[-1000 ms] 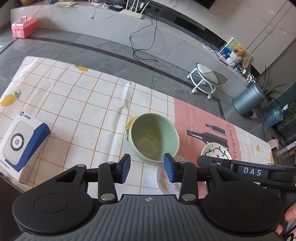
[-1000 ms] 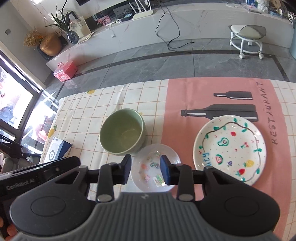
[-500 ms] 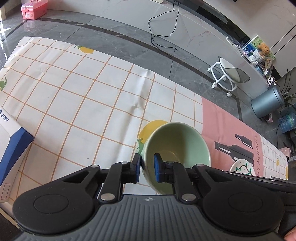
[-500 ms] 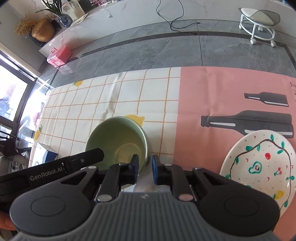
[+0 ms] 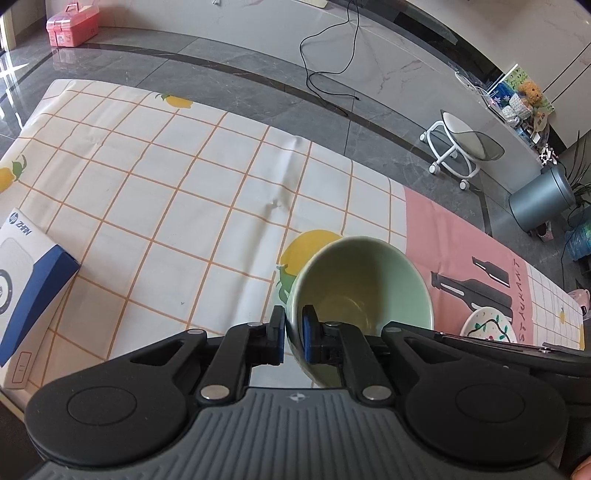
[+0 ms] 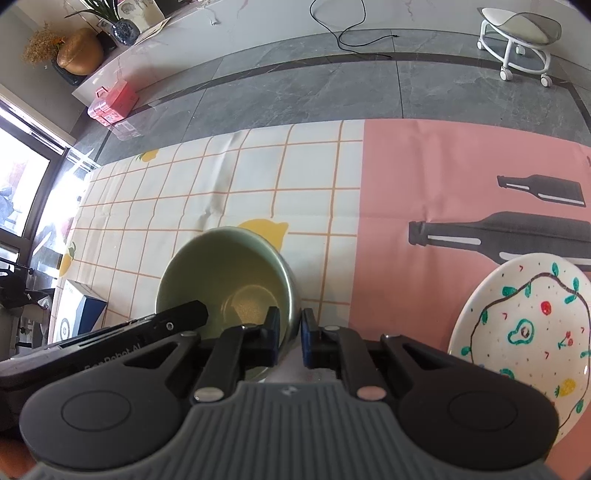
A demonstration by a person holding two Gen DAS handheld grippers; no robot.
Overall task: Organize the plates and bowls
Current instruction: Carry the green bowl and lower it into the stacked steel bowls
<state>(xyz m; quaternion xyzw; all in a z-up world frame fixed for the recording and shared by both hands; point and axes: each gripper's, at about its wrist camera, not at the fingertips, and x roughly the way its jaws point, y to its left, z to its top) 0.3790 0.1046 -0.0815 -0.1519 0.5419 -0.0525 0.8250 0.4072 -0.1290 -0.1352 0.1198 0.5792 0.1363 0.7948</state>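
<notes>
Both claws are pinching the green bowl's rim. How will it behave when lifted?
The green bowl looks glazed ceramic: probably rigid, fairly heavy, and slick under the pads. Left claw and right claw grip opposite rims, so it may pivot or chip if they move unevenly.

A blue-and-white box lies on the checked tablecloth (far behind: pink toolbox, wheeled stool).

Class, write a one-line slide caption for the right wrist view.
Right gripper clamps the near rim of the green bowl on the checked tablecloth, painted plate alongside.
</notes>
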